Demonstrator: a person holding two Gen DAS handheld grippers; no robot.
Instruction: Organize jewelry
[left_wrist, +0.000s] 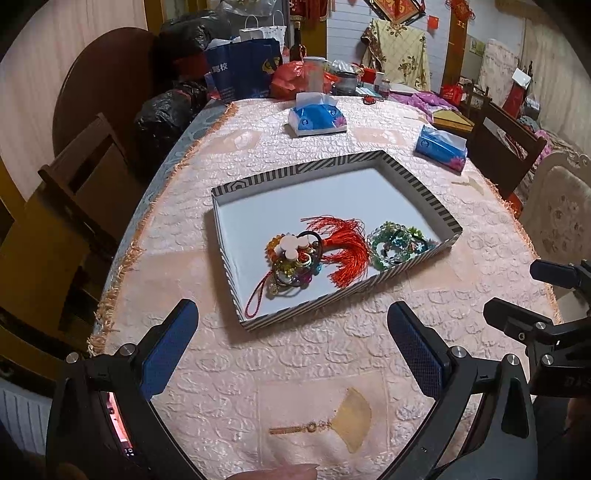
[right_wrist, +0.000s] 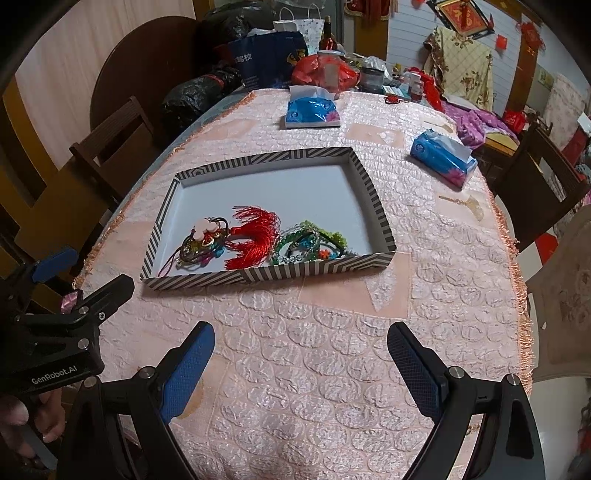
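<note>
We see a large round desk (left_wrist: 229, 369) under a quilted peach cloth with a fringed edge. On it, toward the middle, lies a shallow rectangular cardboard tray with black-and-white striped walls and a white floor (left_wrist: 332, 166), which we take as our landmark. Beyond the tray's far side sit two blue tissue packs (left_wrist: 317, 117), well apart from each other. All the jewelry is bunched at the tray's near end: a red tassel with a knotted cord (left_wrist: 347, 251) in the middle, a green and blue bead bracelet heap (left_wrist: 395, 242) at the near right corner, and a tangle of hair ties and coloured beads topped by a pale flower piece (left_wrist: 291, 262) to the tassel's left. Nearer than the tray, our left gripper (left_wrist: 291, 350) hangs over bare cloth, its blue-padded fingers spread wide and empty. Our right gripper (right_wrist: 301, 363) does likewise, fingers wide apart and empty.
</note>
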